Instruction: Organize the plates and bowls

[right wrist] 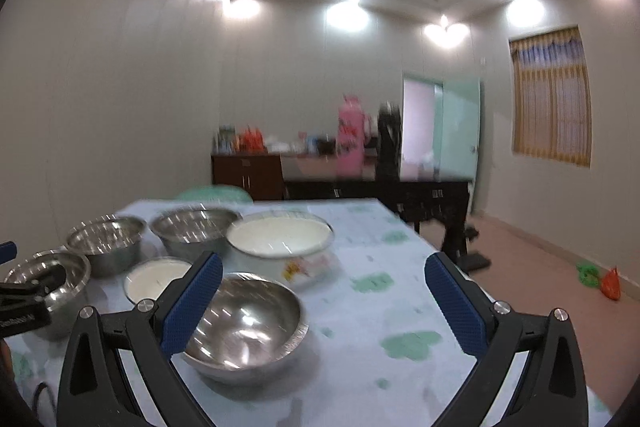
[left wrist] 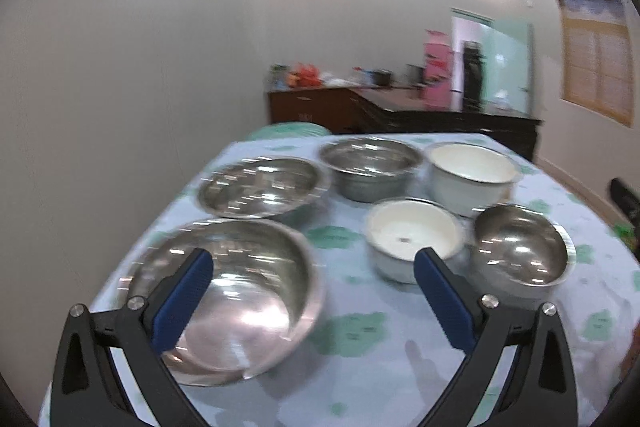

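Several bowls stand on a table with a pale blue, green-patterned cloth (left wrist: 360,331). In the left wrist view my left gripper (left wrist: 312,263) is open and empty above the near side, its left finger over a large steel bowl (left wrist: 228,299). Beyond lie a shallow steel bowl (left wrist: 260,187), a deep steel bowl (left wrist: 370,167), a large white bowl (left wrist: 472,175), a small white bowl (left wrist: 412,235) and a small steel bowl (left wrist: 524,247). In the right wrist view my right gripper (right wrist: 324,275) is open and empty, just above the small steel bowl (right wrist: 248,327), with the large white bowl (right wrist: 280,239) behind.
A green stool (right wrist: 216,193) stands past the table's far edge. Dark wooden cabinets (right wrist: 360,187) line the back wall. The right half of the cloth (right wrist: 400,287) holds no dishes. The left gripper's body (right wrist: 28,291) shows at the left edge of the right wrist view.
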Available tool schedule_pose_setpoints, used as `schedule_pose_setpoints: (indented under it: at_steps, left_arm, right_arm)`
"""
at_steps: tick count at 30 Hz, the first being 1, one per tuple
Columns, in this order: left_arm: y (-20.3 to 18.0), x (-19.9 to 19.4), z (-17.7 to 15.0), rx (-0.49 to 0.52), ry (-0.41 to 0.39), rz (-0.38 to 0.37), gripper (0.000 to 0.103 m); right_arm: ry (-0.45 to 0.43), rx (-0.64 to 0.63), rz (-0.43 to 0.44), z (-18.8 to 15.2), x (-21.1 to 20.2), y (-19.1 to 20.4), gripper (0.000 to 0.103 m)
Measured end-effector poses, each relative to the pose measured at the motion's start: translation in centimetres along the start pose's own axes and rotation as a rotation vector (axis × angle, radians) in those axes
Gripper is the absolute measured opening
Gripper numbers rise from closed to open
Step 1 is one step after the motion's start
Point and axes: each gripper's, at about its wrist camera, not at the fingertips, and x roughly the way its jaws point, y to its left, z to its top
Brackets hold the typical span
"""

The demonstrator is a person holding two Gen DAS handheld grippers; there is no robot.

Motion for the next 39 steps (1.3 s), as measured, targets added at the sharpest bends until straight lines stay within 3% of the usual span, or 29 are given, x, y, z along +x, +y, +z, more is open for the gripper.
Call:
schedule_pose_setpoints:
  at_steps: [6,9,16,21,27,30,35,39]
  left_arm:
    - [-4.8,1.1,0.6,0.074,0.102,-0.148,0.093]
    - [-5.7,1.5,1.0,0.079,0.126,-0.158,0.093]
    - [-3.4,2.1,1.5,0.080,0.139,-0.072,0.093]
    - [-0.4,2.0,1.6,0.052,0.147,-0.027,0.084]
    - [3.4,1.5,1.3,-0.009,0.149,0.012,0.082]
    - [6.2,0.6,1.1,-0.018,0.133,0.068,0.082]
    - [11.3,0.0,0.9,-0.035,0.134,0.191,0.082]
    - [14.4,0.8,1.2,-0.042,0.142,0.217,0.082]
  right_arm:
    - [0.147,-0.006,0.053,-0.5,2.1,-2.6,0.088]
    - [0.180,0.002,0.086,-0.6,2.8,-2.8,0.087]
    - [0.176,-0.021,0.142,0.0,3.0,-1.9,0.087]
    - [0.187,-0.023,0.184,0.4,3.5,-0.9,0.062]
    - [0.216,-0.015,0.216,0.2,3.9,0.1,0.060]
    - [0.221,0.001,0.244,0.4,3.6,0.5,0.060]
    - [0.285,0.002,0.385,0.1,3.7,4.1,0.060]
    - [0.318,-0.021,0.546,0.4,3.6,9.1,0.052]
